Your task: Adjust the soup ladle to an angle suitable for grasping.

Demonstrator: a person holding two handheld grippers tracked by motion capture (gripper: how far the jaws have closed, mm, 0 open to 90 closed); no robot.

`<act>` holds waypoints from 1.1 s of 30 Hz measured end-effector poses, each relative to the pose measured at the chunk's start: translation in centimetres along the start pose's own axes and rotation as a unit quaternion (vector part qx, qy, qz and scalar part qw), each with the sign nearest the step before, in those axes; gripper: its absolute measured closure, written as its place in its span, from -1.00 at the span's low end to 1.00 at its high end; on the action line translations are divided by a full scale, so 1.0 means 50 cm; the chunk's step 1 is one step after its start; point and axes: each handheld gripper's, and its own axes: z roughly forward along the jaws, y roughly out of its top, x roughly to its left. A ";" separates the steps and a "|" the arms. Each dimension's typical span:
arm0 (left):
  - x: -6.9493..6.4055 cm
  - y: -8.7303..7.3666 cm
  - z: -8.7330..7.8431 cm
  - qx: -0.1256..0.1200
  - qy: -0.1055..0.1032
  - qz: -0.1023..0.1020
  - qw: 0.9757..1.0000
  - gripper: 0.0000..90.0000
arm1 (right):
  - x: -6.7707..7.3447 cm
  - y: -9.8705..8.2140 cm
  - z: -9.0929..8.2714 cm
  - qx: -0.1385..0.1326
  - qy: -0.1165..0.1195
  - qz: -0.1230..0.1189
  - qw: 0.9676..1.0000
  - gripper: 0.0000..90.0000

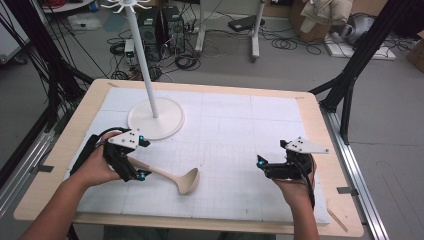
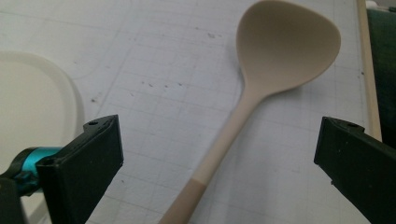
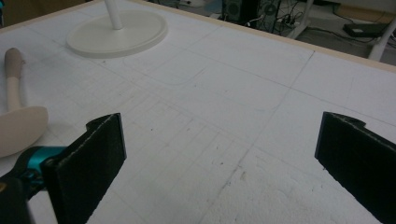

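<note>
The left gripper (image 1: pixel 142 156) sits at the left side of the table with its jaws spread wide, one on each side of the ladle's handle and clear of it; nothing is held. In the left gripper view the handle runs up between the two black jaws with open mat on both sides.

The ladle (image 1: pixel 172 176) lies flat on the white gridded mat (image 1: pixel 235 130), near the front left of the table (image 1: pixel 310 107). It is a pale beige, one-piece ladle with a slightly darker tan end to the handle (image 2: pixel 184 203). Its rounded bowl (image 2: pixel 287 44) faces up and points toward the middle of the mat, while the handle end lies under the left gripper.

The right gripper (image 1: pixel 260 162) rests low over the mat at the front right, well apart from the ladle, jaws also wide apart and empty.

Behind the left gripper stands a white stand (image 1: pixel 155 119) with a round flat base and a tall upright pole.
</note>
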 end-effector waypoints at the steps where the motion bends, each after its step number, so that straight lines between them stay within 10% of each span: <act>1: 0.003 -0.001 0.009 0.014 -0.007 0.004 1.000 -0.96 | 0.000 -0.002 0.000 0.002 -0.001 0.001 1.000 -0.98; 12: 0.008 -0.013 0.060 0.088 -0.001 0.031 0.996 -0.95 | 0.001 -0.010 0.005 0.009 0.001 0.003 1.000 -0.98; 33: 0.030 -0.030 0.086 0.158 -0.002 0.035 0.987 0.05 | -0.009 -0.021 -0.004 0.006 -0.008 0.010 1.000 -0.98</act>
